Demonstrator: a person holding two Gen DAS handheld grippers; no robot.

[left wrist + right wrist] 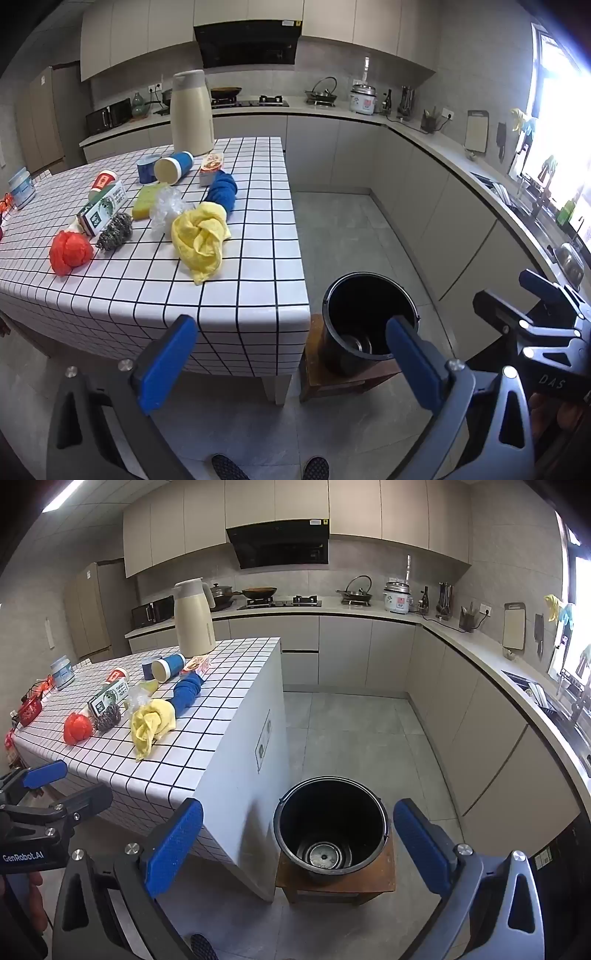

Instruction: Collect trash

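A table with a white grid cloth [240,295] [207,738] holds a yellow rag [201,236] [151,722], a blue cloth [221,190] [188,692], a red plastic bag [70,251] [77,728], a steel scourer [115,230] [108,718], a green sponge [146,201], crumpled clear plastic [166,208], a carton [101,210] and paper cups [173,168]. A black bucket [369,321] [330,825] stands on a wooden stool right of the table. My left gripper [291,354] and right gripper [299,843] are open, empty, and short of the table.
A cream thermos jug [192,112] [192,618] stands at the table's far end. A kitchen counter [461,158] with stove, rice cooker and sink runs along the back and right walls. Grey tiled floor [351,738] lies between table and counter.
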